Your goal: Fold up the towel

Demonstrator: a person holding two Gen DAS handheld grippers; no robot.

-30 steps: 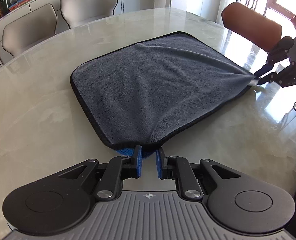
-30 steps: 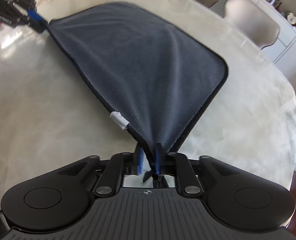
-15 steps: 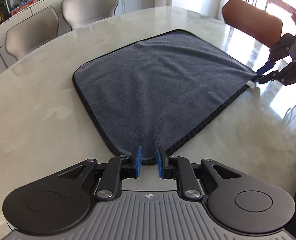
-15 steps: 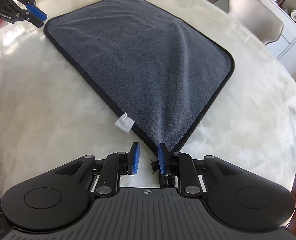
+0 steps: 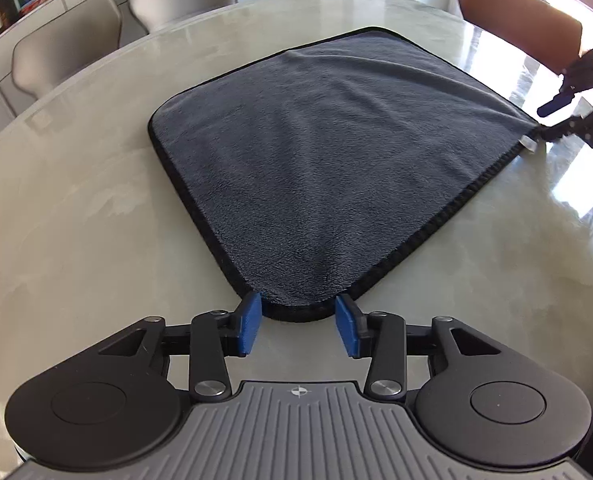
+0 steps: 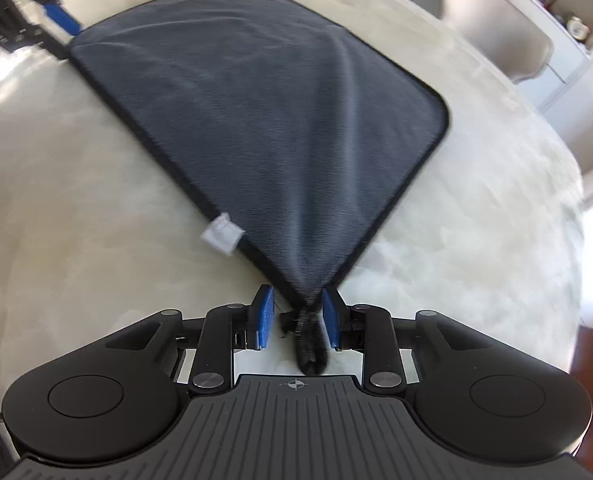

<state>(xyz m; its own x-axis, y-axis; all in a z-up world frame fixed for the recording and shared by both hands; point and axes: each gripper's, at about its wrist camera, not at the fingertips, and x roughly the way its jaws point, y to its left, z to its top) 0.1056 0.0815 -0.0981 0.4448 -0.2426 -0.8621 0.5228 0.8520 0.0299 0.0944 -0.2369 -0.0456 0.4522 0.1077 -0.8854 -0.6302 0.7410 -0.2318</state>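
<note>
A dark grey towel [image 5: 328,152] with black edging lies spread flat on the pale marble table [image 5: 76,220]. The left gripper [image 5: 298,326] has just been opening; its blue pads [image 5: 249,328] now stand apart on either side of the towel's near rounded corner, which rests on the table between the fingertips, clear of both. The right gripper [image 6: 294,316] has also been opening: its pads flank the opposite corner, whose bunched black hem hangs loose between them. A white label [image 6: 221,236] sits just left of those fingers.
</note>
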